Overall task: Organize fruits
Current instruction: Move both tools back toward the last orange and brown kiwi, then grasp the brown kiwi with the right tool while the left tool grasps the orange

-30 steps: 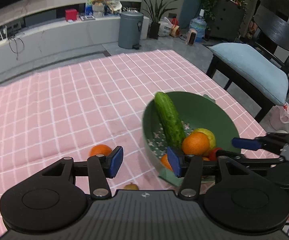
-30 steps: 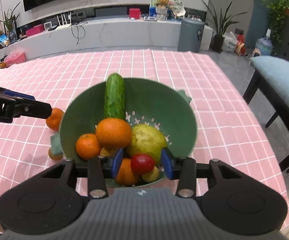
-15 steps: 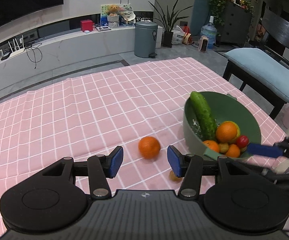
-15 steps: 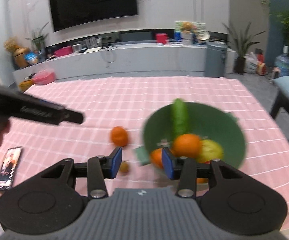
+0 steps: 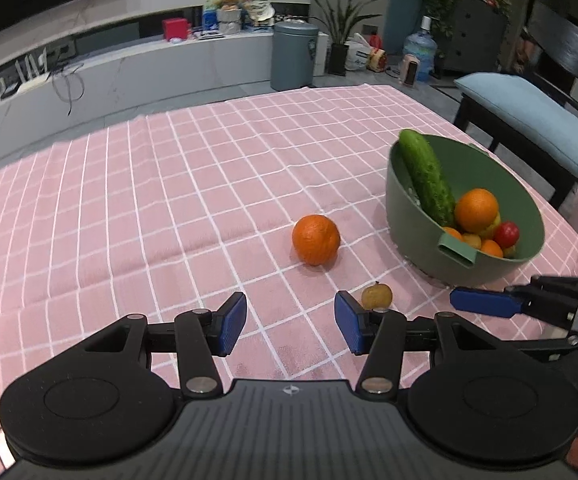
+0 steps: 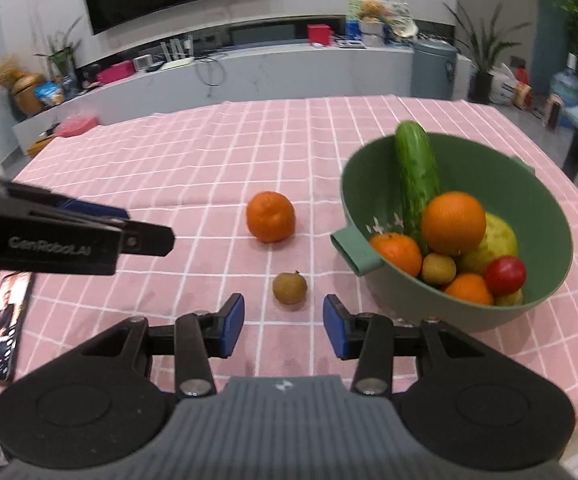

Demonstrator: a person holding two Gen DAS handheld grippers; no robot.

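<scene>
On the pink checked cloth [image 6: 193, 168], at the near left edge, a phone [image 6: 3, 328] lies flat. Right of it, the left gripper [image 5: 291, 322] hovers above the cloth with its jaws wide and nothing between them. An orange [image 6: 271, 217] sits on the cloth near the middle, well apart from both grippers. Nearer, a small brown fruit [image 6: 289, 288] rests on the cloth, just beyond the gap of the right gripper [image 6: 283, 326], whose jaws are wide and hold nothing. At the right stands a green bowl [image 6: 545, 200] with a side handle; inside it, a cucumber [image 6: 416, 168] leans on the far rim beside oranges, a yellow-green fruit and a tomato [image 6: 505, 275].
</scene>
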